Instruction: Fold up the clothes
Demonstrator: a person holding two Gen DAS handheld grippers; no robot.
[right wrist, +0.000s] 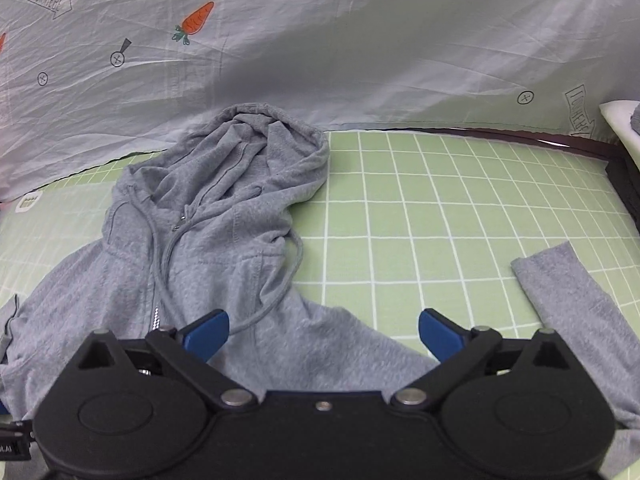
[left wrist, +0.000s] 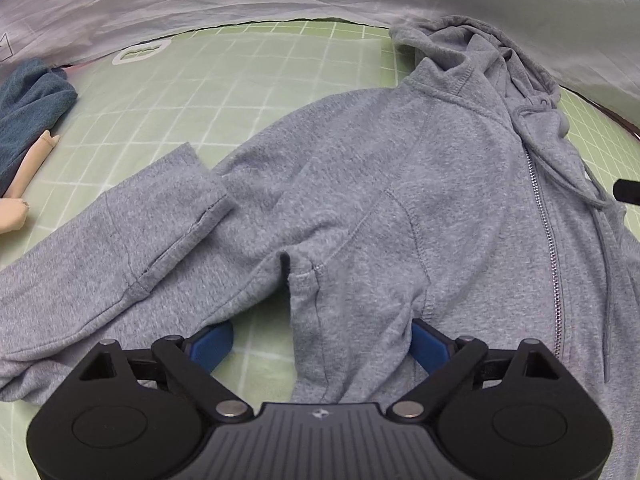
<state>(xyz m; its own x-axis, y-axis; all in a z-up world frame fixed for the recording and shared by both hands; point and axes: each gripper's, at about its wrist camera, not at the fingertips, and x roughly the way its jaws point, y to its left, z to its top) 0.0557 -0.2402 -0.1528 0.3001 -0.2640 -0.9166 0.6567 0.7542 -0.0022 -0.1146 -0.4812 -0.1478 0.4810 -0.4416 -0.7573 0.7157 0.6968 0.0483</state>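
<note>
A grey zip-up hoodie (left wrist: 380, 168) lies spread front-up on the green grid mat (left wrist: 200, 92), its hood (right wrist: 260, 152) bunched at the far end. In the left wrist view one sleeve (left wrist: 120, 248) runs out to the left, bent back on itself. My left gripper (left wrist: 320, 344) stands open low over the hoodie's side by the armpit, and cloth lies between its blue pads (left wrist: 212, 344) without being pinched. My right gripper (right wrist: 324, 334) is open above the other shoulder of the hoodie (right wrist: 224, 240). That sleeve's cuff (right wrist: 568, 300) lies out to the right on the mat.
A wrinkled white sheet (right wrist: 360, 40) with carrot prints rises behind the mat (right wrist: 440, 208). A dark blue cloth (left wrist: 28, 100) and a beige item (left wrist: 32, 160) lie at the left edge. A white object (right wrist: 620, 120) stands at the far right, beyond the mat's dark edge.
</note>
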